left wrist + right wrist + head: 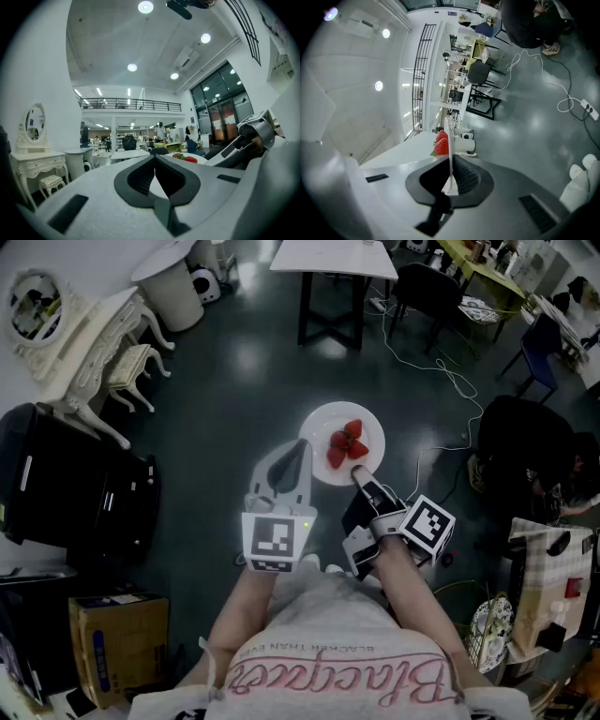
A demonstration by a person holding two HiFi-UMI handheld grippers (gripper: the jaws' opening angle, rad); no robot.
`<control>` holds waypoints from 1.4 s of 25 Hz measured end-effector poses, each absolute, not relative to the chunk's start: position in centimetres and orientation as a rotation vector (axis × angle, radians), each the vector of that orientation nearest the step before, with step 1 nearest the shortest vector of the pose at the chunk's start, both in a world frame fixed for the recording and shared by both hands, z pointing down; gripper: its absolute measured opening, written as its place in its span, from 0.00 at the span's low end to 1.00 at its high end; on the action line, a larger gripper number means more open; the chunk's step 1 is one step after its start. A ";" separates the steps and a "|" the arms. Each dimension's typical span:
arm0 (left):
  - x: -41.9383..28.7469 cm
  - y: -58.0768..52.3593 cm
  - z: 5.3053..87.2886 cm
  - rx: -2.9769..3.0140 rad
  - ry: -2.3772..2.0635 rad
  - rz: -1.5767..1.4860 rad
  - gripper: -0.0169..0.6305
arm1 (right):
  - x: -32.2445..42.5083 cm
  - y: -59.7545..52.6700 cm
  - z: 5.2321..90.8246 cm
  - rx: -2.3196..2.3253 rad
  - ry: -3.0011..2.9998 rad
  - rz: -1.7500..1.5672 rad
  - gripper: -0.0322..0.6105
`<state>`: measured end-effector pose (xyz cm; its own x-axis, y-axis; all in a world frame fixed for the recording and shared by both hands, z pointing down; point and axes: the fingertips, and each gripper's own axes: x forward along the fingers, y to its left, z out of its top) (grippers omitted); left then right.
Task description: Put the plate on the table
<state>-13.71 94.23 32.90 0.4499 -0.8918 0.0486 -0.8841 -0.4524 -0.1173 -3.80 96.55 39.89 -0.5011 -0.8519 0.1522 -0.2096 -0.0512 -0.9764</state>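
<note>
An ornate white dressing table (70,338) with an oval mirror (36,304) and a matching stool (129,371) fills the far left of the head view. Below them are a black case (75,488) and a cardboard box (117,634) cut off by the frame's lower edge. At centre a person in a lettered white top holds the left claw (298,454) just beside the plate (319,432). Its pads are pressed together on nothing, as the left gripper view confirms (154,161). The round white plate carries red strawberries (345,442) and hangs over the dark floor (234,381), level and off any surface. The right claw (358,472) is clamped on the plate's near rim and covers that part of the edge. In the right gripper view the plate (451,140) appears edge-on as a thin white line pinched between the pads of that claw (451,174), with the strawberries (441,143) to one side of it. The white worktop (333,257) on its dark base stands well apart at the top of the head view, its far side cut off. Between it and the plate lies floor, with a white cable (441,371) trailing to the right. A black chair (427,292) stands near the worktop. Further right a dark-clothed figure (525,442) is too dim to make out.
</note>
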 end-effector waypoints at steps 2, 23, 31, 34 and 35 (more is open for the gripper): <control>-13.6 94.0 32.9 -2.615 1.592 -0.154 0.03 | -3.8 96.6 40.0 -1.136 1.708 -1.600 0.07; -15.6 87.5 34.1 -2.649 1.598 -0.145 0.03 | -5.4 90.4 40.7 -1.177 1.720 -1.581 0.07; -14.2 79.6 34.9 -2.667 1.595 -0.171 0.03 | -4.0 82.1 41.0 -1.144 1.705 -1.584 0.07; -13.1 75.8 34.5 -2.667 1.605 -0.170 0.03 | -2.7 78.4 40.5 -1.137 1.705 -1.584 0.07; -12.6 74.5 34.3 -2.662 1.610 -0.167 0.03 | -2.2 77.1 40.3 -1.133 1.709 -1.584 0.07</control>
